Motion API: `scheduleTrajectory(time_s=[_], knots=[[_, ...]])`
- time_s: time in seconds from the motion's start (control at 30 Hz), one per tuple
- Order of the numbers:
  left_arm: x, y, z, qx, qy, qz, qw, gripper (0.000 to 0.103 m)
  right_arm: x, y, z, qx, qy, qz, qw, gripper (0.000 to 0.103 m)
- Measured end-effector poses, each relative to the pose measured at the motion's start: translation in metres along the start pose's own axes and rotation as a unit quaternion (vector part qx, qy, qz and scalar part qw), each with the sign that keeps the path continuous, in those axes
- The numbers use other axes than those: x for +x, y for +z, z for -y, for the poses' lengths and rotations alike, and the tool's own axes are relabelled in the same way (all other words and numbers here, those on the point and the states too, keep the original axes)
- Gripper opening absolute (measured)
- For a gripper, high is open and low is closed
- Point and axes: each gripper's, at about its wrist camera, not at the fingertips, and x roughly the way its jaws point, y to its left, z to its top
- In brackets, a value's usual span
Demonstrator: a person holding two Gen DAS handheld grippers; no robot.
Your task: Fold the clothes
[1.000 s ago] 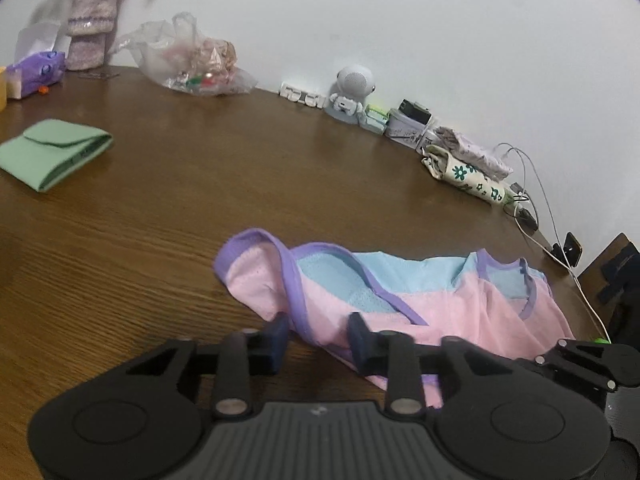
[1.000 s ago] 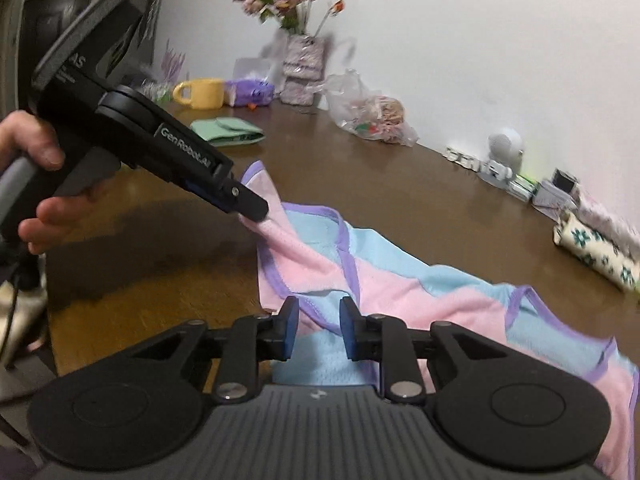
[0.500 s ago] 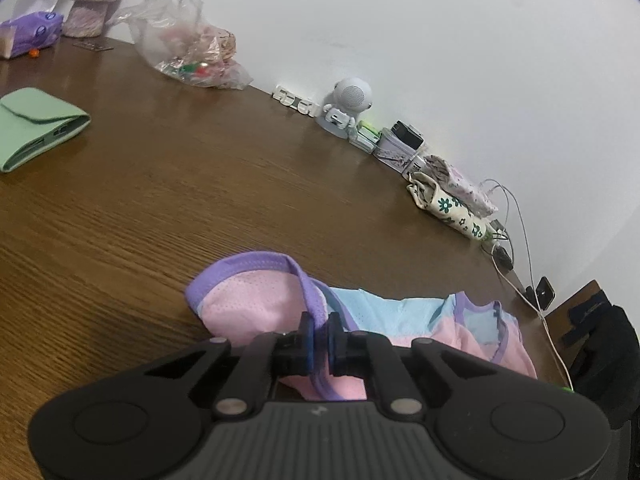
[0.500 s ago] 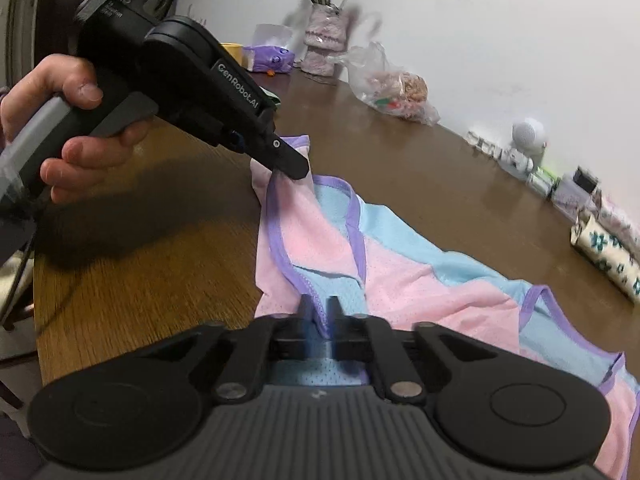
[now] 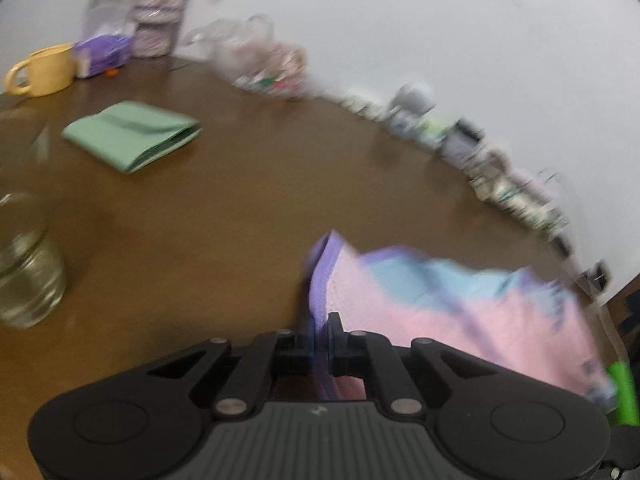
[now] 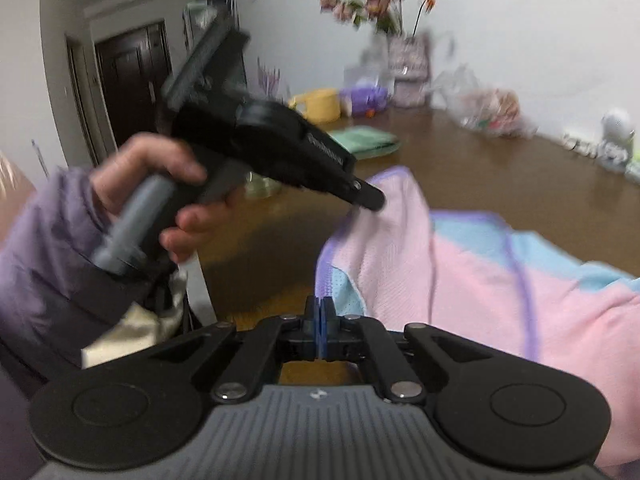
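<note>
Both frames are pretty motion-blurred, so take the fine detail loosely. The left hand-held gripper [image 5: 320, 338] is clenched on the purple-trimmed edge of the pink and blue garment [image 5: 460, 320], with the trim running straight between its fingers [image 5: 339, 330]. The right hand-held gripper [image 6: 319, 320] is clamped tight too, pinching a blue mesh bit of the same garment right at the purple hem. In the right wrist view the cloth rises from the right gripper toward the left one, whose tip sits on the garment's upper corner, so that left edge looks stretched between the two. The rest of the garment trails off to the right of both grippers, over the desk [image 5: 220, 220].

Room-wise: ahead and left of the left gripper there's a big bare patch of brown desk. Beyond that lies a folded green cloth [image 5: 132, 134], well apart from the garment. A glass jar [image 5: 28, 276] sits far left, near the edge of the view. A yellow mug [image 5: 42, 70] and a vase [image 5: 160, 20] sit at the far back, and a row of small clutter lines the wall along the desk's far edge. The left hand [image 6: 160, 188] and its purple sleeve [image 6: 44, 248] hang past the desk's near edge, to the left of the right gripper.
</note>
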Motion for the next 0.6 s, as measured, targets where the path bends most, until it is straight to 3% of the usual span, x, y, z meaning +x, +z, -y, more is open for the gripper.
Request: scheduleTrajectory(time_s=[0.13,0.2,0.23,0.3,0.33,0.47,0.6], knots=[[-0.004,-0.005,-0.008,0.017,0.043,0.012,0.9988,0.01,0.013,0.001,-0.016,-0.027,-0.015,-0.008,1.0,0.008],[-0.018,-0.007,-0.001,0.037,0.05,0.035,0.9974,0.014,0.0,0.006,-0.014,-0.025,-0.015,0.01,1.0,0.035],[-0.026,-0.008,0.003,0.046,0.048,0.047,0.9967,0.018,-0.008,0.009,-0.011,-0.023,-0.015,0.021,0.999,0.038],[-0.037,-0.011,0.015,0.058,0.031,0.06,0.996,0.032,-0.022,0.015,0.005,-0.01,-0.044,0.033,0.998,0.038],[-0.041,-0.013,0.021,0.063,0.024,0.065,0.9956,0.033,-0.024,0.018,0.017,-0.005,-0.068,0.032,0.997,0.038],[-0.028,-0.028,0.049,0.095,0.002,0.054,0.994,0.034,-0.024,0.029,0.067,0.006,-0.165,0.012,0.986,0.038],[-0.007,-0.043,0.059,0.103,-0.009,0.013,0.9945,0.032,-0.001,0.048,0.097,-0.005,-0.182,-0.019,0.983,0.038]])
